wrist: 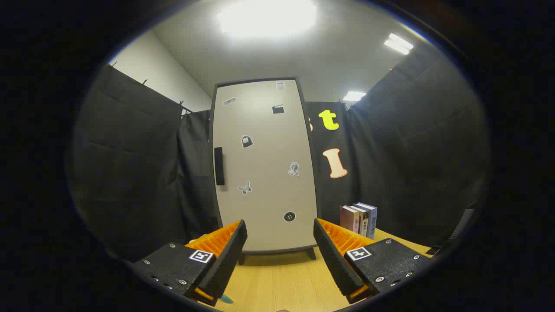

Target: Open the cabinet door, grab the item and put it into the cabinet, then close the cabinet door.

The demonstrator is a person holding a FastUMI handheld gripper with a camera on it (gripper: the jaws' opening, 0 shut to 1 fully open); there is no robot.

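Two fingers of the claw [280,242] stick out over a wooden table [282,281]. They are spread wide apart, and nothing is between them. The claw holds nothing.

Just past the fingertips stands a tall cabinet [264,169] on short dark legs. Its pale door [269,195] is shut flat. A dark handle [219,166] runs up and down near the door's left side, about halfway up. Small stickers [293,169] are dotted over the door, one like a butterfly and one round like a button. They are too small to tell much more.

To the right of the cabinet, beyond the right finger, a few books [360,219] stand upright in a row on the table, close to the cabinet's bottom corner. They touch each other.

Black cloth [130,173] hangs behind and on both sides of the cabinet. Above it are a white ceiling and bright lights [266,17].

A small blue-green bit [226,299] peeks out under the left finger, and I cannot tell what it is.
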